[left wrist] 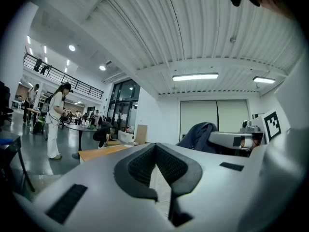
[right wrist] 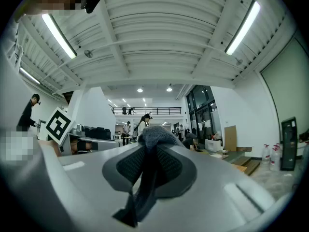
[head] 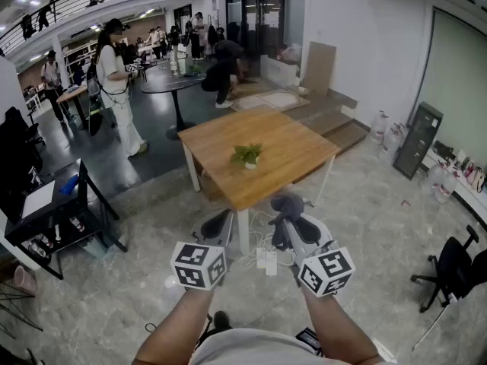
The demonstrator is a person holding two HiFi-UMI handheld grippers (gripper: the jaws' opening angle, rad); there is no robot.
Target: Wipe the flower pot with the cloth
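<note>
**Head view.** Nearest the camera, two bare forearms (head: 179,324) reach forward side by side, one gripper in each hand. Both grippers are aimed forward at a square light-wood table with white legs (head: 289,147). The left gripper (head: 222,219) and the right gripper (head: 294,219) each carry one cube with square markers, which makes two cubes. One crumpled dark grey cloth (head: 286,204) sits at the tip of the right gripper. One small white flower pot holding a green plant (head: 249,157) stands upright near the middle of the table top, with its long axis vertical and its leaves pointing up. It is well apart from both grippers.

**Left gripper view.** The left gripper (left wrist: 155,146) has its two dark ribbed pads pressed together at the tips, and nothing is between them. To the right, the cloth (left wrist: 199,135) bulges from the front of the right gripper (left wrist: 212,140). The table edge (left wrist: 99,152) appears at left.

**Right gripper view.** The right gripper (right wrist: 153,147) pinches the cloth (right wrist: 155,135). A bunch of cloth protrudes past the tips, and one strip runs down between the pads along the jaw line. The flower pot cannot be made out in this view.
</note>
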